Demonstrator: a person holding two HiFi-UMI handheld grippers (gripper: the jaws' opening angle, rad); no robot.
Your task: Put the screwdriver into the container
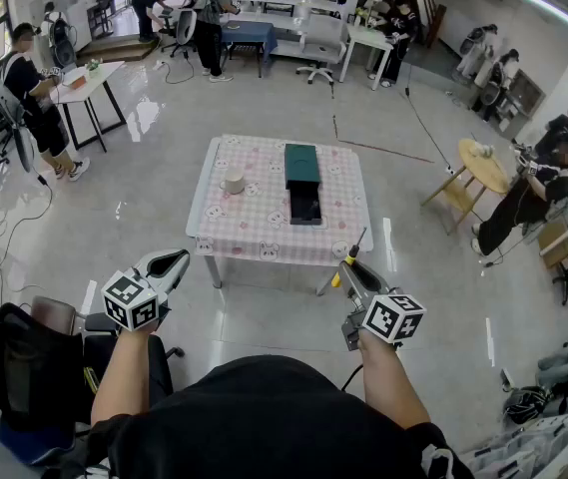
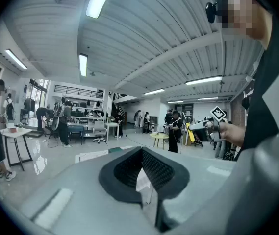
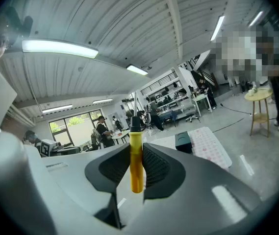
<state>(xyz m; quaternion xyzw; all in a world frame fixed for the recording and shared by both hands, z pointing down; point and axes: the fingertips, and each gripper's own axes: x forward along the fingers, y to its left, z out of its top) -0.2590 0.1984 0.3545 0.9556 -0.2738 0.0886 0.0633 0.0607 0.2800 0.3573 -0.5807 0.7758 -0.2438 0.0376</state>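
Note:
My right gripper (image 1: 351, 272) is shut on a screwdriver (image 1: 338, 278) with a yellow handle; its thin shaft points up and away toward the table. In the right gripper view the handle (image 3: 137, 165) stands upright, clamped between the pads of that gripper (image 3: 137, 153). The container (image 1: 301, 166) is a dark green box on a table with a pink patterned cloth (image 1: 254, 226), a dark open tray (image 1: 304, 207) at its near end. Both grippers hang short of the table's near edge. My left gripper (image 1: 176, 260) is shut and holds nothing (image 2: 142, 155).
A white cup (image 1: 233, 182) stands on the cloth left of the container. A round wooden table (image 1: 483, 163) and a seated person are at the right. A desk (image 1: 89, 78) with people is at the left, a black chair (image 1: 19, 357) beside my left arm.

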